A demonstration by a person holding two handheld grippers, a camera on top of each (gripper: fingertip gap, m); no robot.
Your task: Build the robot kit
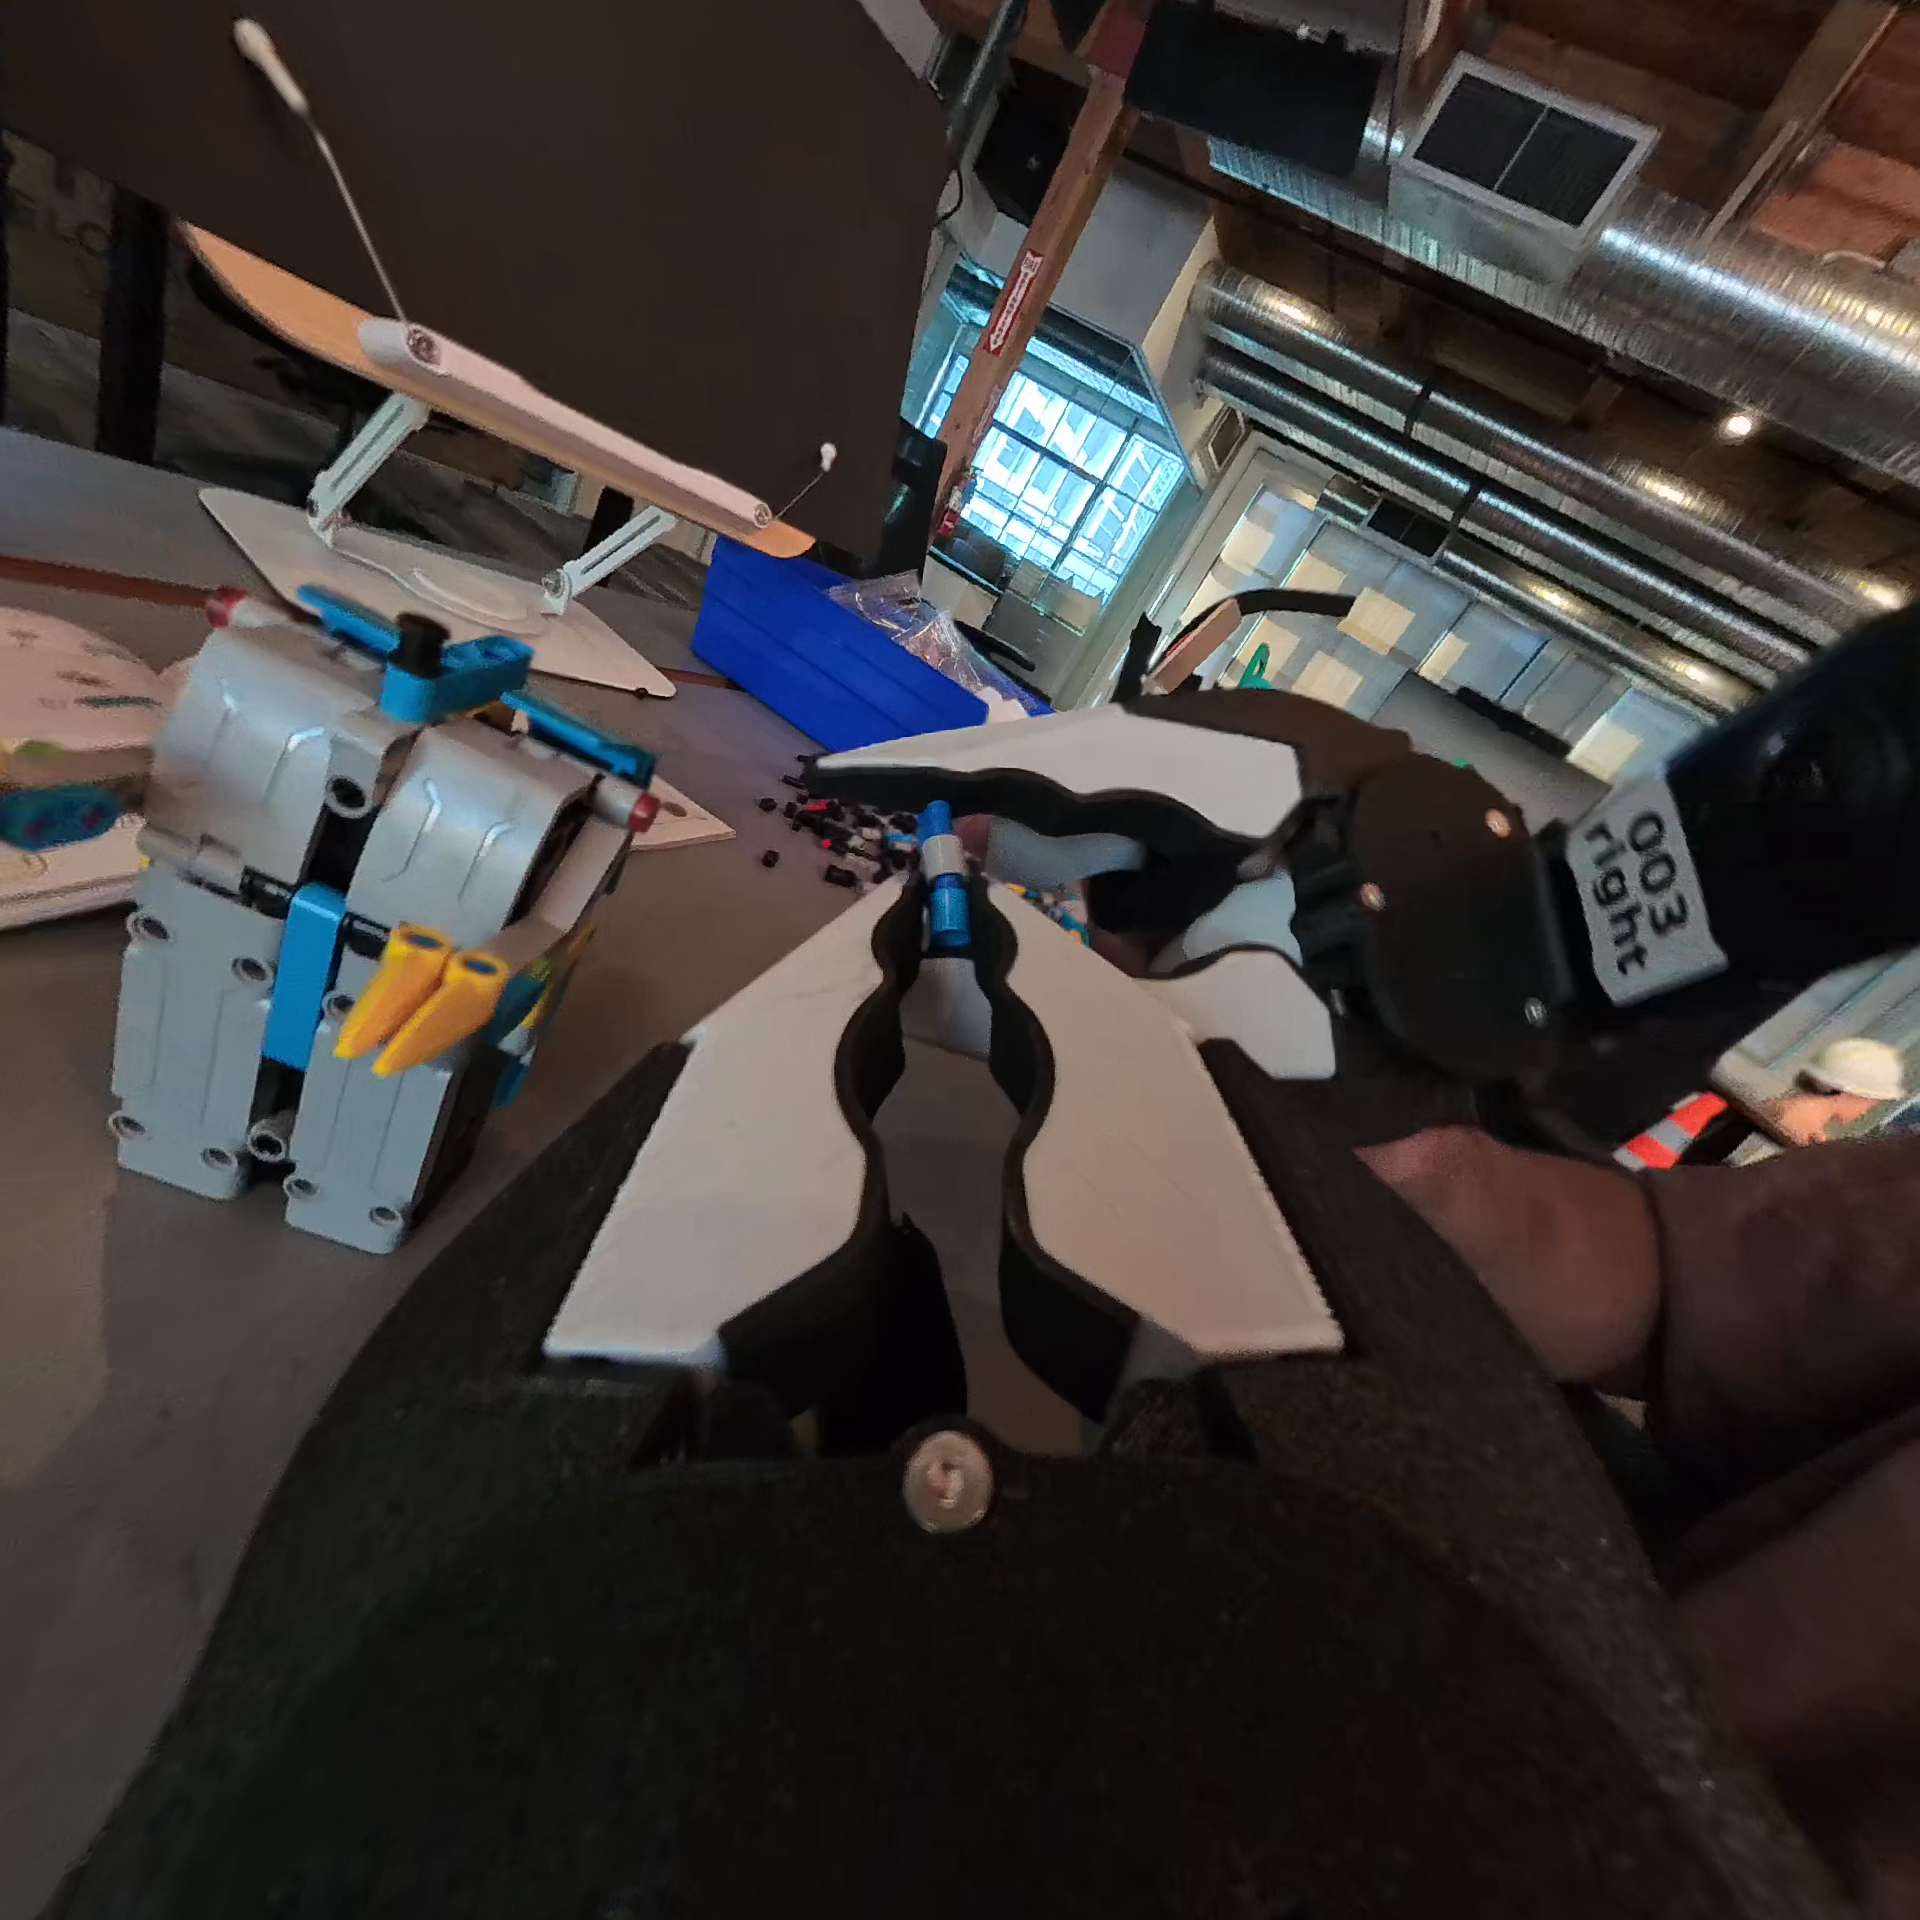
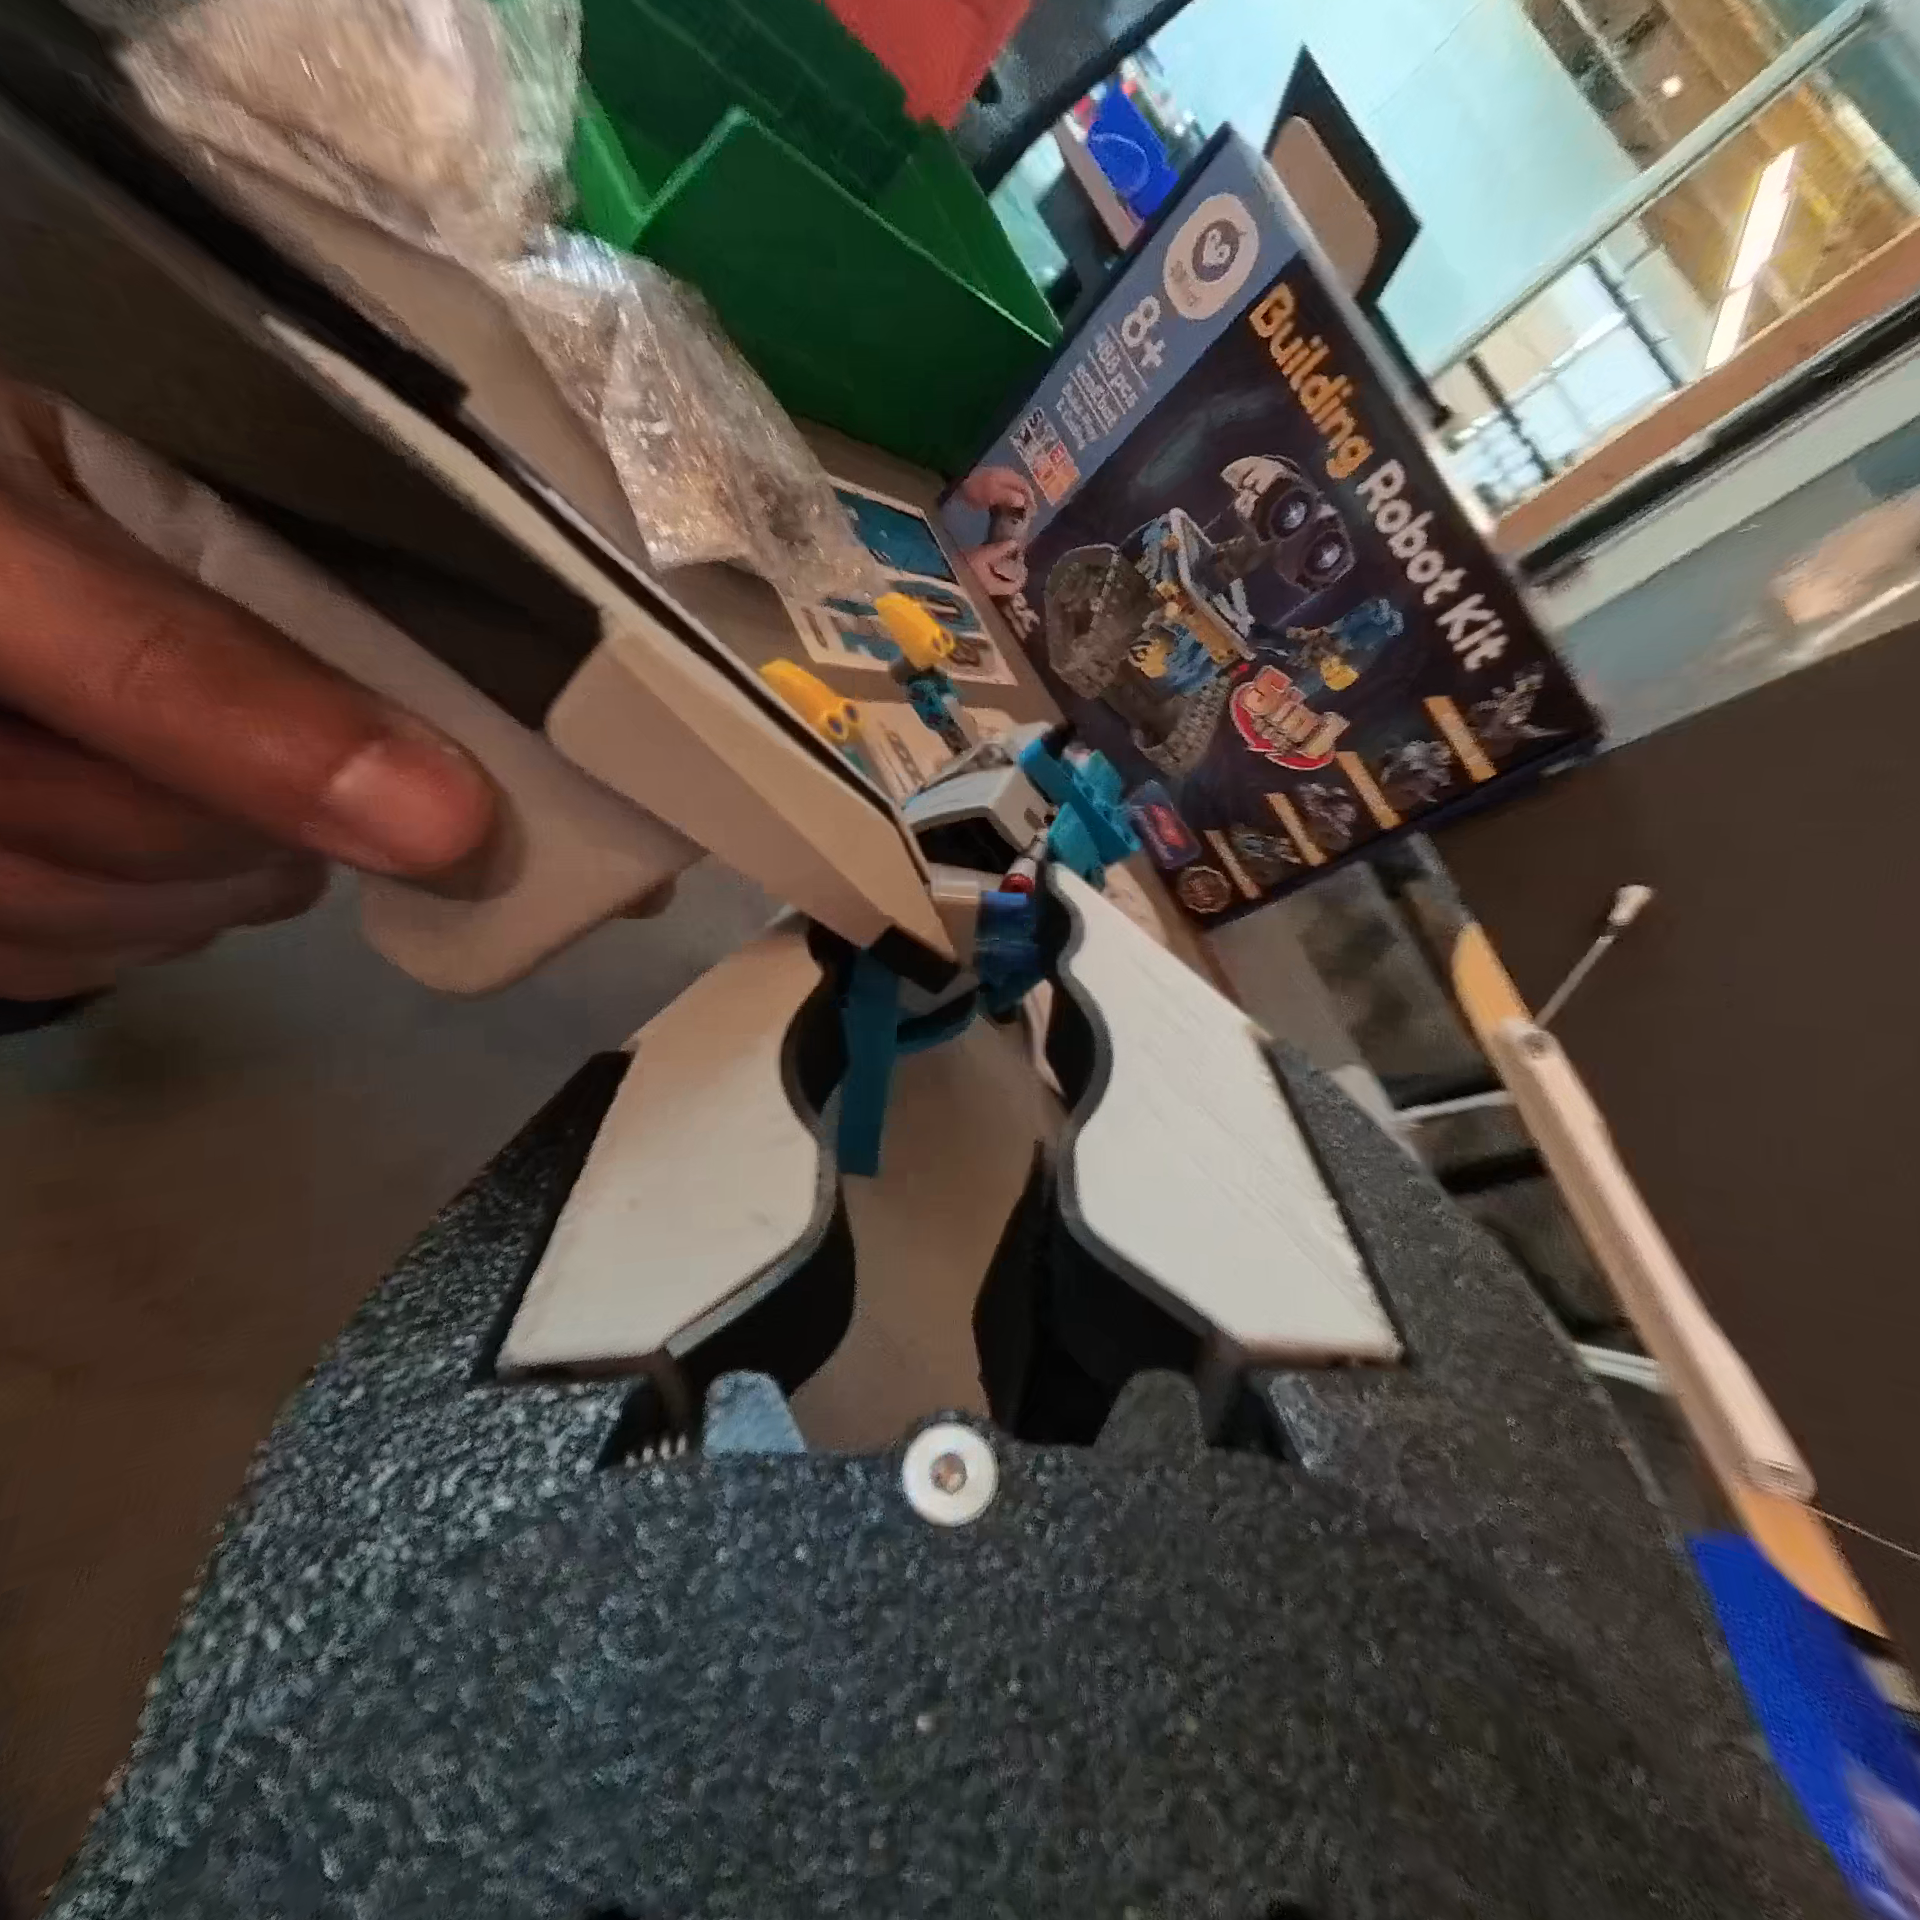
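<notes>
left gripper (image 1: 948, 914): jaws pinch upright blue pin (image 1: 948, 896) | right gripper (image 1: 940, 831): jaws narrowly parted round pin top, grip unclear | pin right of grey model (image 1: 343, 935) | we keep both aligned on 1 axis, press slowly

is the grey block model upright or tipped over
Upright: in the left wrist view the grey model stands on its two block legs on the table, yellow cones pointing forward.
</notes>
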